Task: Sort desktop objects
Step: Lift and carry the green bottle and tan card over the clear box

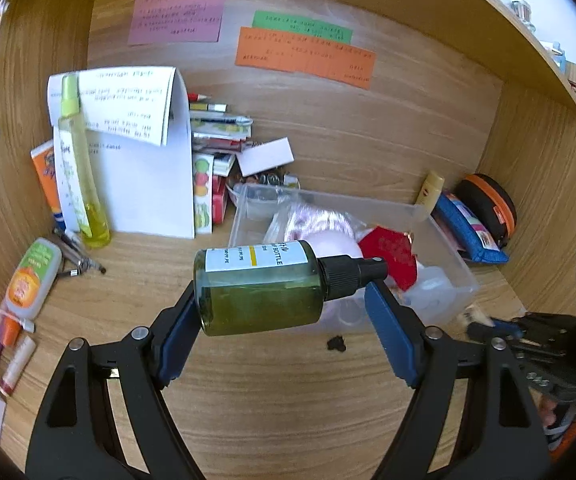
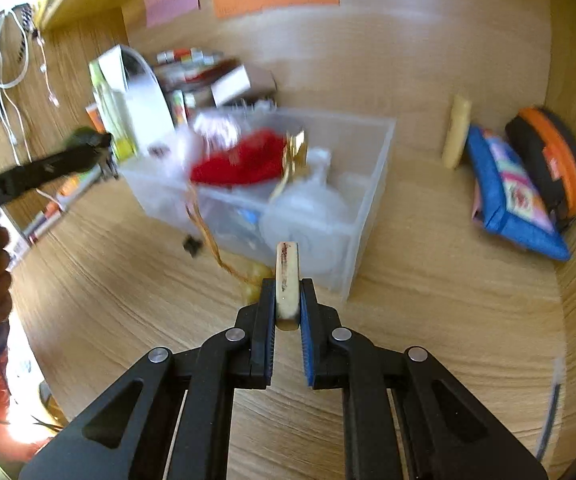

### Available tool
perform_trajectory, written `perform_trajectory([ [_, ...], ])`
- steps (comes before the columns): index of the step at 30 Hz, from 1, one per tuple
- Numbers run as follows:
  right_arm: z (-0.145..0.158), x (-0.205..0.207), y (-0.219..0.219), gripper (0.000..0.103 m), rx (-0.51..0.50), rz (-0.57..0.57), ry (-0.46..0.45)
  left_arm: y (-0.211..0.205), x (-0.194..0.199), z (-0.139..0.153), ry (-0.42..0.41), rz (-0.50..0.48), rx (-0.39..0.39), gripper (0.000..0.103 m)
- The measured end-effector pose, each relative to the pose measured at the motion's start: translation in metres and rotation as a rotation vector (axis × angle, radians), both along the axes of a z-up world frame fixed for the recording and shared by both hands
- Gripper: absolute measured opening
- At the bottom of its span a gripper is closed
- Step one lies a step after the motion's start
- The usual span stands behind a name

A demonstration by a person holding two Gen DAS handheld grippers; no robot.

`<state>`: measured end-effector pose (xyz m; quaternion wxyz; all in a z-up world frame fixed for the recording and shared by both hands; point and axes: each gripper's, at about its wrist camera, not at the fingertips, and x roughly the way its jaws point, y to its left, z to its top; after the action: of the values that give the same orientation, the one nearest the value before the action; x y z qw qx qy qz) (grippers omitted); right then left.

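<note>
The left hand-held gripper (image 1: 283,300) is spread wide and holds a green spray bottle (image 1: 263,288) sideways, one pad on its bottom and one at its black cap. The bottle hangs over the wooden table (image 1: 247,392), just in front of the clear bin (image 1: 440,224). In the left wrist view the bin sits at about 1 o'clock from the bottle.

The right hand-held gripper (image 2: 288,304) is pinched almost all the way shut on a thin cream-colored piece (image 2: 287,280) with a dark red streak along its edge. I cannot tell what it is. It stands up between the pads, right in front of the bin's near wall. In the right wrist view the bin is at 12 o'clock from it.

The bin is already quite full, with a red cloth thing (image 2: 243,160) and white bags in it. A small black bit (image 1: 336,343) lies on the table near the bin.

I think each thing is being carried to its spot. To do this well, lift the cream piece higher than the bin wall first. Keep the squeeze tight, because the piece is thin and could slip. Find a free gap before letting go. Keep the bottle level, since it is only held by its ends.
</note>
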<state>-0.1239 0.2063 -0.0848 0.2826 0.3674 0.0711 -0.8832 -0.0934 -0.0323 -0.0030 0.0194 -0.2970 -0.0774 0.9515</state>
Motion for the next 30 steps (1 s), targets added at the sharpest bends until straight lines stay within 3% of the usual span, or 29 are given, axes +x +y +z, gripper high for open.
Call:
perform_trajectory([
  [11,0.044,-0.021,0.004,0.01,-0.052,-0.026,0.094,0.021,-0.03,0.018,0.014,-0.074,-0.011,0.08],
  [21,0.027,-0.071,-0.022,0.01,0.003,-0.057,0.061,0.052,-0.089,0.011,-0.045,-0.118,-0.067,0.08],
  [30,0.016,-0.111,-0.03,0.01,0.064,-0.085,0.042,0.068,-0.132,-0.003,-0.103,-0.16,-0.072,0.08],
])
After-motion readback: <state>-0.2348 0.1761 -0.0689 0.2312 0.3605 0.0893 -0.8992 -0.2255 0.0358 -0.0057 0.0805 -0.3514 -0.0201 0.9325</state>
